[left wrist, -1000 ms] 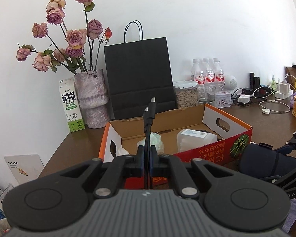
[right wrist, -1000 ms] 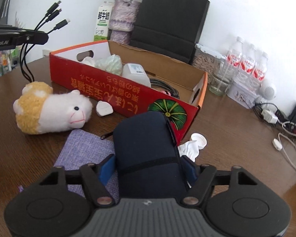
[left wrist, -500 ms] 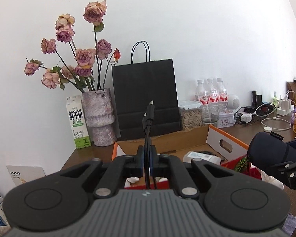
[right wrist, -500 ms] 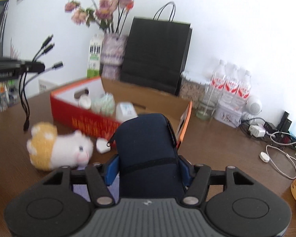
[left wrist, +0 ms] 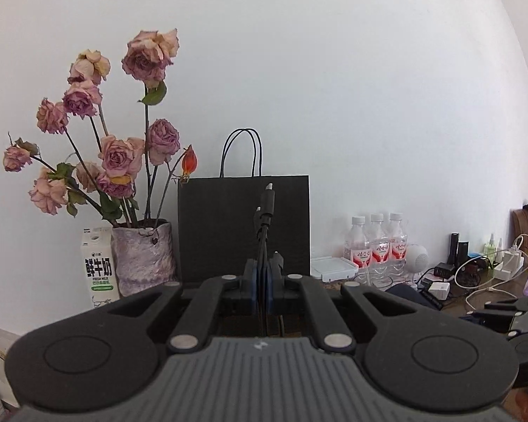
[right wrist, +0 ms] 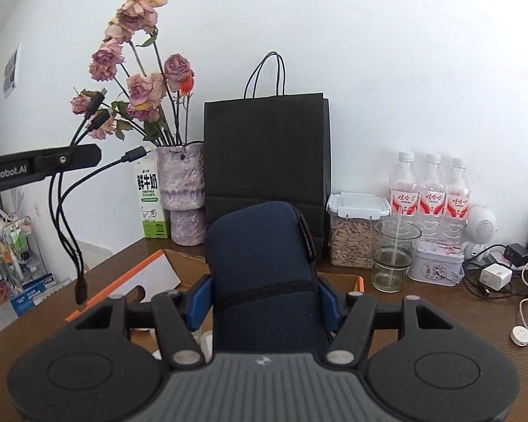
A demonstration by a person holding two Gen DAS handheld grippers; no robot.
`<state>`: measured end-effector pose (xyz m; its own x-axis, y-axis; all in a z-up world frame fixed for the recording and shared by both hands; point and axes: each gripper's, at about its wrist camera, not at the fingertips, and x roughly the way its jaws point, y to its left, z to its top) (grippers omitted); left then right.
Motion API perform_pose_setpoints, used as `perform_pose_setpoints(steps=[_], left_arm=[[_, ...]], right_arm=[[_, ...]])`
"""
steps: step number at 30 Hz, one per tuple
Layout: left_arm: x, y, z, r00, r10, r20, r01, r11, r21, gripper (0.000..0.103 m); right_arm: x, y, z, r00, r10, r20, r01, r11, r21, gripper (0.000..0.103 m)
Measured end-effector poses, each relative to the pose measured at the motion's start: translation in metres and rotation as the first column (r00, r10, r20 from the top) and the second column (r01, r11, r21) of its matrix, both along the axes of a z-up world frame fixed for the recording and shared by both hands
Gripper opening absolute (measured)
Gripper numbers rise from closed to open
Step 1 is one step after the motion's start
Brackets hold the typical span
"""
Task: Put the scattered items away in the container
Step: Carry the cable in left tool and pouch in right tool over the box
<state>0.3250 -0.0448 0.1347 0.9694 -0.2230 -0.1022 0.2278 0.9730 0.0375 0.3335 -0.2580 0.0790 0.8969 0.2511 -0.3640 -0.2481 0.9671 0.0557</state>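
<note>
I've lifted both grippers well clear of the table, so the right gripper (right wrist: pixel 264 302) now carries the navy pouch (right wrist: pixel 264 267) above the cardboard box (right wrist: pixel 158 274), while the left gripper (left wrist: pixel 263 277) has raised the black cable (left wrist: pixel 265 211), apparently over the box too.

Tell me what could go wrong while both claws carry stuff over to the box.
The black cable dangles loose from the left claw, so its plug could catch the cardboard box rim. The bulky navy pouch in the right claw hides the box interior, so it might land on things inside.
</note>
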Motion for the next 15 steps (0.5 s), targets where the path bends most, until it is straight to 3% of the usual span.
perform_pose_setpoints(steps=[5,11,15], left_arm=[[0.054,-0.002,-0.038,0.99,-0.031,-0.139,0.027,0.999,-0.031,0.006],[0.099,0.01,-0.093,0.929,-0.067,-0.365,0.028,0.993,-0.111,0.006],[0.106,0.013,-0.109,0.902,-0.053,-0.429,0.01,0.995,-0.101,0.009]], right_arm=[[0.051,0.002,-0.026,0.997,-0.01,-0.08,0.011,1.0,0.019,0.061],[0.087,0.0,-0.063,0.983,-0.027,-0.183,0.027,1.0,-0.001,0.061],[0.091,0.002,-0.076,0.974,-0.013,-0.226,0.014,1.0,0.001,0.063]])
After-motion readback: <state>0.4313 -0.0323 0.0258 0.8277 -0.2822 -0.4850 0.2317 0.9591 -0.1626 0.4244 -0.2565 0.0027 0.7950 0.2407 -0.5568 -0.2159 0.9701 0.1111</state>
